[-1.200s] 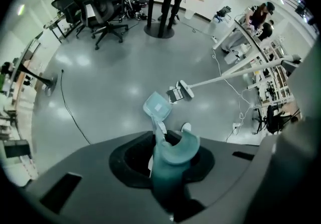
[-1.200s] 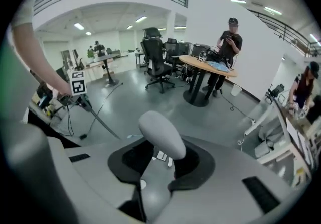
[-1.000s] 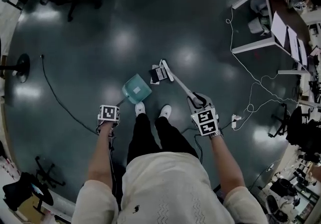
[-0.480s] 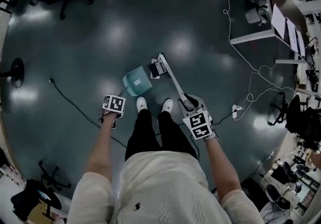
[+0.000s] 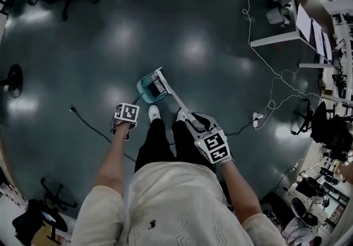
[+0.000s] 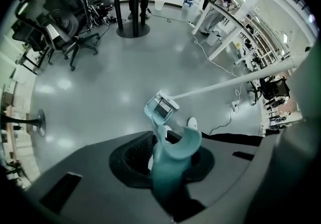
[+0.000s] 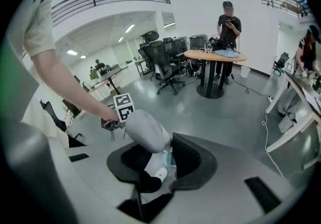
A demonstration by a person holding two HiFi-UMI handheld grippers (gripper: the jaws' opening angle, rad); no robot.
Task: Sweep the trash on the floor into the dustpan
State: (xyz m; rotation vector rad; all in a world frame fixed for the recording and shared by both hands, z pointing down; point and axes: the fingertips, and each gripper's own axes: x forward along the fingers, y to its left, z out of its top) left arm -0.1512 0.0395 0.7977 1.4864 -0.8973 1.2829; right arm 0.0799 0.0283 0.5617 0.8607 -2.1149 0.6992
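A teal dustpan (image 5: 146, 88) rests on the dark floor just ahead of the person's white shoes (image 5: 153, 113). My left gripper (image 5: 128, 113) is shut on its teal handle (image 6: 170, 160). The white broom head (image 5: 159, 84) sits in the dustpan's mouth (image 6: 159, 109), over a dark and white piece of trash that is mostly hidden. The long white broom stick (image 5: 175, 99) slants back to its grey grip (image 7: 147, 129), and my right gripper (image 5: 201, 127) is shut on that grip.
A black cable (image 5: 94, 127) crosses the floor at the left. A white cable (image 5: 270, 89) and a power strip (image 5: 255, 116) lie to the right, near white desks (image 5: 276, 13). Office chairs (image 6: 62, 32) and a round table (image 6: 133, 2) with a person beside it stand farther off.
The broom head swept left from beside the dustpan into its mouth, carrying the trash with it. My right gripper came left and nearer the body; the left stayed almost still.
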